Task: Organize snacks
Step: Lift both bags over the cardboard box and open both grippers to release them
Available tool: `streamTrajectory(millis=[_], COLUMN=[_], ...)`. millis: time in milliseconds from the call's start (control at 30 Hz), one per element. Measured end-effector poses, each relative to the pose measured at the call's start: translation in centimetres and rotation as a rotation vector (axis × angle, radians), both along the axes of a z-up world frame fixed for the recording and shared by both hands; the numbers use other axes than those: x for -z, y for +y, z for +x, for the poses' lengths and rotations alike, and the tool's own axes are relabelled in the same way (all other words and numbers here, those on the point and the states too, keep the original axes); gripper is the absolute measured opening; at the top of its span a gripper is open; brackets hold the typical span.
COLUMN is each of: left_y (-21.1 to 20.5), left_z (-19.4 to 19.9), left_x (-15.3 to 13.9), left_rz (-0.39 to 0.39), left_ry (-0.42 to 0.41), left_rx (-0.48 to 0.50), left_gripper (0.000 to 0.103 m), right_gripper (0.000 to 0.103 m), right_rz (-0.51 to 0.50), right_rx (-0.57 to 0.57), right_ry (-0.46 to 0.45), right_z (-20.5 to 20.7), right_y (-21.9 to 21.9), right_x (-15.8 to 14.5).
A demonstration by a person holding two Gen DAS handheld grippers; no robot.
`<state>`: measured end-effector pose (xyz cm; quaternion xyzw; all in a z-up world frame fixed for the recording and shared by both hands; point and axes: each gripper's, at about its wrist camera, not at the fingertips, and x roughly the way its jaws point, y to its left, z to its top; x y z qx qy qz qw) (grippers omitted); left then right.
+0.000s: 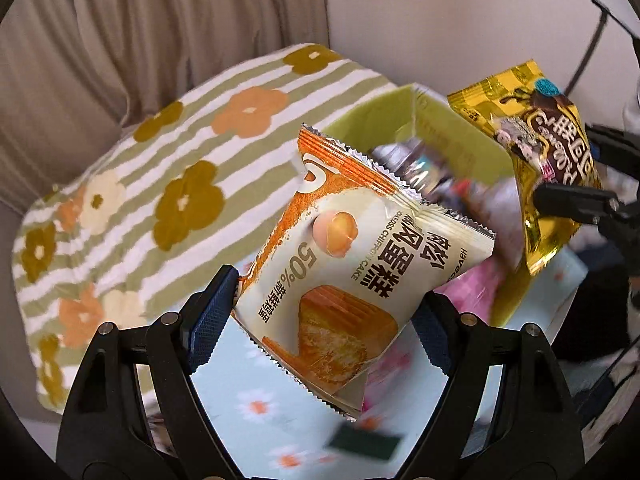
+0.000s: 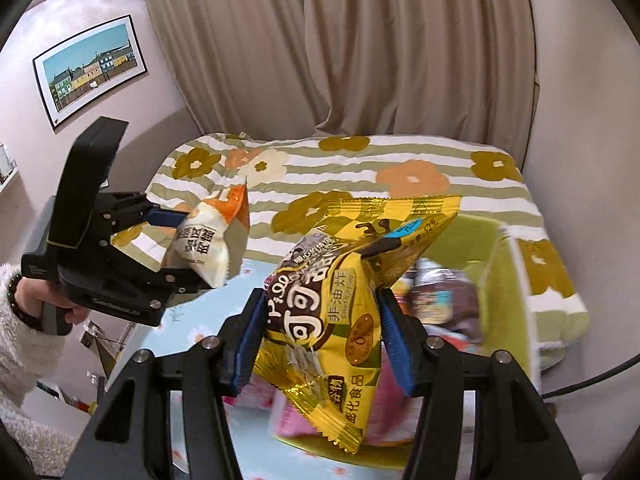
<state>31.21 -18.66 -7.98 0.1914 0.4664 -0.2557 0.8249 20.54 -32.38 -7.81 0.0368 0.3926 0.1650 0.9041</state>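
Observation:
My left gripper (image 1: 324, 316) is shut on a cream and orange chiffon cake packet (image 1: 360, 256) and holds it in the air; its blue pads (image 1: 212, 316) press on both sides. My right gripper (image 2: 324, 340) is shut on a shiny yellow cocoa snack bag (image 2: 352, 280), also lifted. Each view shows the other hand's load: the yellow bag (image 1: 536, 148) in the right gripper (image 1: 580, 168), the cake packet (image 2: 212, 236) in the left gripper (image 2: 180, 248). Below both stands an open green box (image 1: 380, 120) (image 2: 472, 236) with several blurred packets inside.
The box stands on a table with a pale blue daisy cloth (image 1: 248, 384), where pink packets (image 2: 384, 408) lie. Behind it lie a striped floral cushion (image 1: 140, 184) (image 2: 400, 168) and beige curtains (image 2: 360, 48). A person's hand in a fluffy sleeve (image 2: 24, 344) holds the left gripper.

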Motion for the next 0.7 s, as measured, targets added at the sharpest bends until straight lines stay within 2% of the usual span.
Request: streamTrajectory(millis=[200,367,500,600,633,700], left_y=[-6.3,-10.8,-12.6,-12.9,-12.9,-12.4], left_z=[1.3,2.8,4.2,5.3,5.3,5.2], left_x=[1.4,3.1,4.3,5.4,5.6,5.7], left_rz=[-0.008,0.031,0.035,0.041,0.040,0.020], left_ry=[0.045,0.074,0.100,0.137,0.145,0.153], left_rx=[-0.038,-0.006,0.017,0.003,-0.005,-0.013], left_gripper=[0.080,0.080,0.083,0.094,0.101,0.103], right_gripper=[0.051,0.051,0.051,0.051,0.051,0.051], right_rz=[0.015,0.028,0.033,0.048,0.048,0.053], right_rx=[0.011,0.043,0.075,0.082,0.082,0.086], right_ry=[0.019,0.032,0.040,0.054,0.057,0.062], right_z=[0.7,1.6,2.1,2.6,2.8,3.1], right_y=[-5.7,-8.1,-9.5,-10.1,-10.2,-10.4], right_x=[0.5,1.1,1.5,2.0,2.1,2.3])
